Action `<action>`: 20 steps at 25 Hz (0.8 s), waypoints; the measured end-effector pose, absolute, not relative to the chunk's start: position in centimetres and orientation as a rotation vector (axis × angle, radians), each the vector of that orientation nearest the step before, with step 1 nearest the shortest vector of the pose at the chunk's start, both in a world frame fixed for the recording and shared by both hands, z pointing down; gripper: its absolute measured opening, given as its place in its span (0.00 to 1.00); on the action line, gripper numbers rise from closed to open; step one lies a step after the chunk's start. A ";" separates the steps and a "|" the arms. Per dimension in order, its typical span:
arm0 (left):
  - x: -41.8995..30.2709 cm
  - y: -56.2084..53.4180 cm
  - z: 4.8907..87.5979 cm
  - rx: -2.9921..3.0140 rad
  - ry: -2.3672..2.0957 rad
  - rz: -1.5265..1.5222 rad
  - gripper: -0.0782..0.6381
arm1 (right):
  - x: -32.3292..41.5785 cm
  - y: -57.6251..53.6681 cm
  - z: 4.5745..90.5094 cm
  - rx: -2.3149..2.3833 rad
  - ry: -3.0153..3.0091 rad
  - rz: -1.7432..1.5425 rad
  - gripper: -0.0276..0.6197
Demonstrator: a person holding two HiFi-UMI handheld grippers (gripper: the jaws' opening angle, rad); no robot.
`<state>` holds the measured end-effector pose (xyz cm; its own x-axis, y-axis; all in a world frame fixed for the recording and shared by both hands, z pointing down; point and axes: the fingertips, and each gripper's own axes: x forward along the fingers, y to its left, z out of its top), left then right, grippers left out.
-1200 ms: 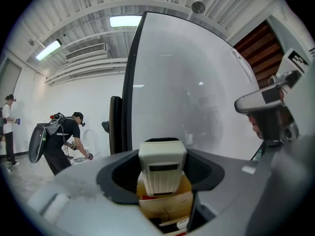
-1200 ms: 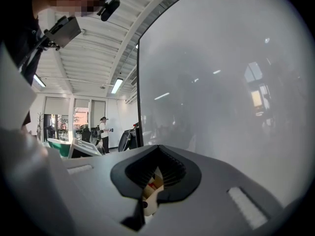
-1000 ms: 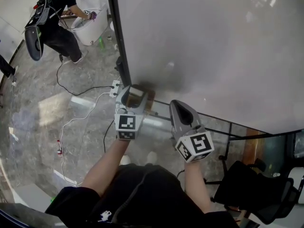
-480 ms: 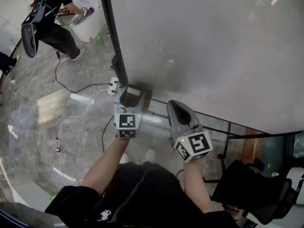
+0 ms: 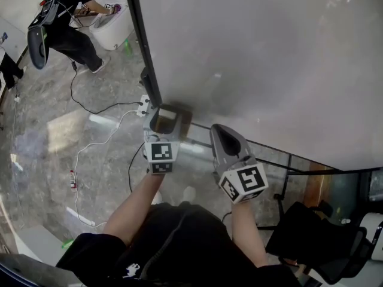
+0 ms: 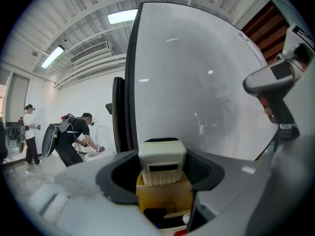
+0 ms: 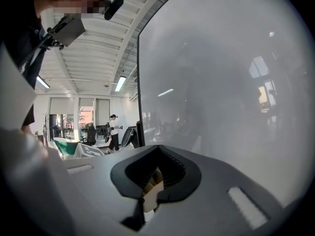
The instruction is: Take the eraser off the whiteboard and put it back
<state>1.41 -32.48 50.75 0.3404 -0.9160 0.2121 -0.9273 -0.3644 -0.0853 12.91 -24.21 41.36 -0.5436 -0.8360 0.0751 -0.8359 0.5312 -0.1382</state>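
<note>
- Whiteboard [image 5: 269, 58]: upright, directly ahead of both grippers.
- Left gripper [image 5: 167, 116]: jaws wide, clamped on the eraser; the nearer one to the board's lower left corner.
- Right gripper [image 5: 224, 137]: jaws together, empty, alongside.
- Eraser [image 6: 162, 163]: on end between the left jaws; contact with the board unclear.

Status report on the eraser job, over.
Left tongs clamped on eraser. Right tongs shut, empty. Eraser at whiteboard lower left corner; contact can't be told. Nothing seen in the way.
</note>
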 end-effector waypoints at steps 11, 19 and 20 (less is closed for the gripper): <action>1.6 -32.4 50.7 2.563 -1.744 0.378 0.53 | 13.4 -23.6 41.4 -1.521 2.737 -0.264 0.05; 1.7 -31.6 49.9 2.598 -1.725 0.361 0.53 | 12.8 -23.2 41.1 -1.518 2.738 -0.239 0.05; 1.7 -31.5 49.6 2.607 -1.721 0.352 0.53 | 12.7 -23.2 41.0 -1.519 2.739 -0.234 0.05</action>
